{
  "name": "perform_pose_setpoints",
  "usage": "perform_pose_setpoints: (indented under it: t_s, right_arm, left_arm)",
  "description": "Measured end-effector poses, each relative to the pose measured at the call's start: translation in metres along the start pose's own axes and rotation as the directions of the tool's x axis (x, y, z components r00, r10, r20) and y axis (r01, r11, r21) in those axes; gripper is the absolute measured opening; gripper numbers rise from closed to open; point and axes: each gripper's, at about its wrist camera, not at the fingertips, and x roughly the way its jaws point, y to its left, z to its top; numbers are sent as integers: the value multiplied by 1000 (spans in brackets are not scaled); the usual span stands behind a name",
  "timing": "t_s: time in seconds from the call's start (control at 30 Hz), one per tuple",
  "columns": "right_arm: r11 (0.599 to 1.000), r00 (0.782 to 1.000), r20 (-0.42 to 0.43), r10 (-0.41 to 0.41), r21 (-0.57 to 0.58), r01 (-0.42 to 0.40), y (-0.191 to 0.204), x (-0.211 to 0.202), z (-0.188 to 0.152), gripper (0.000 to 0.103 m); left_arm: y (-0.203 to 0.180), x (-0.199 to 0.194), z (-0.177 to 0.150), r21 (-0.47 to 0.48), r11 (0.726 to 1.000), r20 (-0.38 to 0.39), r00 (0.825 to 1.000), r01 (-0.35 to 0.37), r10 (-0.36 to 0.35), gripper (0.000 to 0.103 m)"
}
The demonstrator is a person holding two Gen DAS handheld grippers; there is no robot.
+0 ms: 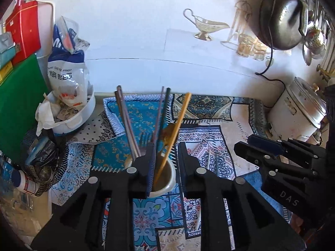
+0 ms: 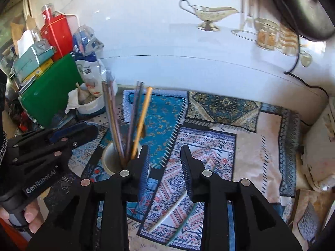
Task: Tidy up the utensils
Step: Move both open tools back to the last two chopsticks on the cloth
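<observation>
We see the left gripper [image 1: 166, 146] at the lower centre of its frame, jaws spread and holding nothing, straddling the white cup [image 1: 167, 179] of chopsticks [image 1: 125, 117]. Only this view shows a fork [image 1: 144, 139] in the cup and a rice cooker [image 1: 297, 113] at right. The right gripper [image 2: 165, 149], likewise spread and empty, sits right of the cup [image 2: 110, 161]; its view alone shows the hand [image 2: 31, 217] at lower left.

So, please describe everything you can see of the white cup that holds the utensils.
The white round cup looks ceramic and stands upright on the patterned mat. Its inside looks brownish. It holds chopsticks, a fork and a yellow stick, all leaning. The left gripper partly hides its rim.
</observation>
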Motion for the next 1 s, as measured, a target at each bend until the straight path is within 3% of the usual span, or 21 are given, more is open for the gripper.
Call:
perform_pose_setpoints:
  t_s: [0.23, 0.33, 0.53, 0.87, 1.0]
  right_arm:
    - [994, 995, -79, -65, 86, 71, -41, 9, -32, 27]
    - [987, 984, -157, -84, 120, 104, -60, 24, -54, 27]
    - [980, 953, -302, -35, 177, 92, -81, 56, -89, 27]
    - [991, 926, -378, 17, 130, 35, -53, 91, -116, 27]
    - [997, 924, -382, -13, 69, 42, -39, 102, -122, 27]
  left_arm:
    - [-29, 18, -16, 36, 998, -75, 996, 48, -46, 20]
    - [-38, 31, -27, 48, 997, -123, 991, 65, -58, 20]
    - [-48, 59, -56, 57, 996, -225, 973, 64, -50, 20]
    - [-39, 91, -96, 61, 998, -347, 938, 10, 12, 20]
    - [-35, 94, -104, 59, 998, -365, 930, -7, 28, 20]
